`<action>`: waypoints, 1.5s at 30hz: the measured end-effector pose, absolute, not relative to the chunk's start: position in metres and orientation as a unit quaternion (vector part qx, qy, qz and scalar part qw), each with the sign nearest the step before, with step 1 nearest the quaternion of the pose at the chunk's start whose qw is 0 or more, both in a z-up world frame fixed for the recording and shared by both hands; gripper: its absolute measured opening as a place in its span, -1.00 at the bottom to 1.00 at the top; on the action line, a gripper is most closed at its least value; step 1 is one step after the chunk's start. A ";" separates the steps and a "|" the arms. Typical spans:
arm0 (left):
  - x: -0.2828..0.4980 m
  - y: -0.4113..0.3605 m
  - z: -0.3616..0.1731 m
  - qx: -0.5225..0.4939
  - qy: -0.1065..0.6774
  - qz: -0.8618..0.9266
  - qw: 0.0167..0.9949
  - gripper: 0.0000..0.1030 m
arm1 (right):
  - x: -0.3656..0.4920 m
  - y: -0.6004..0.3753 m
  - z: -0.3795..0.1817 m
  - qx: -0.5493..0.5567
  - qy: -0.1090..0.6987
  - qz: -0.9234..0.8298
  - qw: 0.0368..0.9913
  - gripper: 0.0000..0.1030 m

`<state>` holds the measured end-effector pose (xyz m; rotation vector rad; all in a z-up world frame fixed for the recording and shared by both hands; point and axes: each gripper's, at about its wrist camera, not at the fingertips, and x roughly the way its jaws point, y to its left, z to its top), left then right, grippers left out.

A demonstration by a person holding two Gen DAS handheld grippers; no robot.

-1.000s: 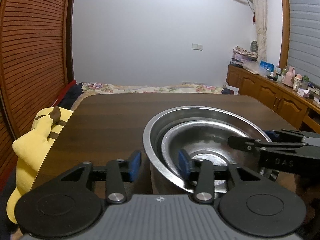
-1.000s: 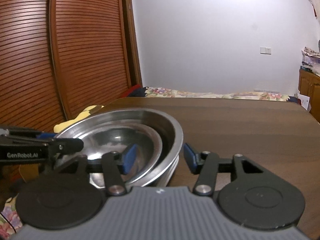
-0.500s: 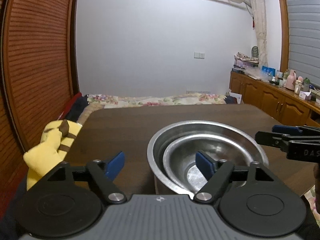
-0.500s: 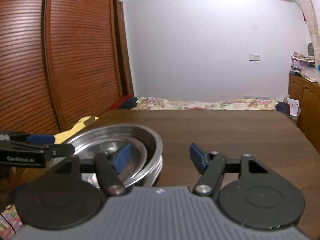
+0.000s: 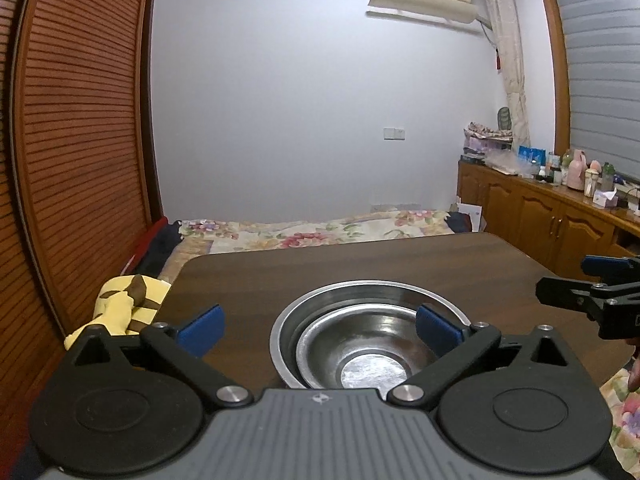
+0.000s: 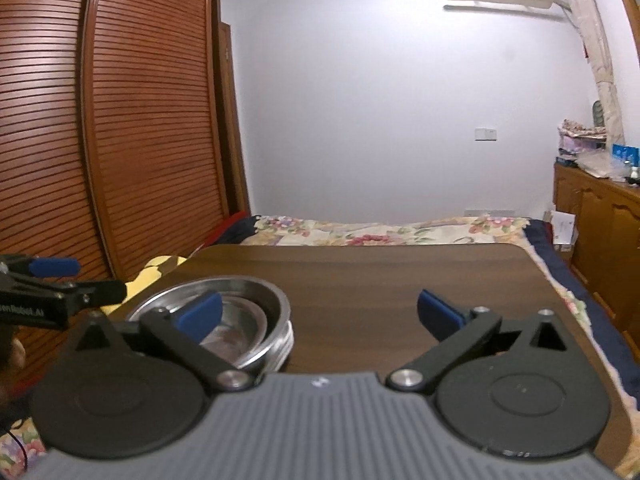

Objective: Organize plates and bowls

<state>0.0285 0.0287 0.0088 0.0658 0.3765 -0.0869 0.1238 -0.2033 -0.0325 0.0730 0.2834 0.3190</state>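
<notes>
My left tool (image 5: 318, 330) and right tool (image 6: 320, 314) gape empty; only the left view shows the smaller steel bowl's (image 5: 370, 350) floor, nested in the wide steel bowl (image 5: 288, 320) on the dark wooden table (image 5: 360, 268), a floral-quilted bed (image 6: 380, 230) beyond it.

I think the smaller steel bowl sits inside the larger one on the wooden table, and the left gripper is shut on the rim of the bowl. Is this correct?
Not quite. The left gripper is open: the left wrist view shows its jaws spread wide, holding nothing. The rest is right: the smaller steel bowl sits nested inside the larger one on the wooden table.
</notes>
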 end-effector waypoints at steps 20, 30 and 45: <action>0.003 0.003 -0.016 0.034 0.206 -0.010 0.978 1.00 | 0.094 -0.213 -0.051 0.044 0.152 0.098 0.983 1.00; 0.006 0.002 -0.032 0.033 0.217 -0.005 0.976 1.00 | 0.100 -0.220 -0.067 0.048 0.161 0.073 0.983 1.00; 0.011 0.003 -0.043 0.033 0.227 0.002 0.973 1.00 | 0.101 -0.224 -0.075 0.049 0.171 0.069 0.982 1.00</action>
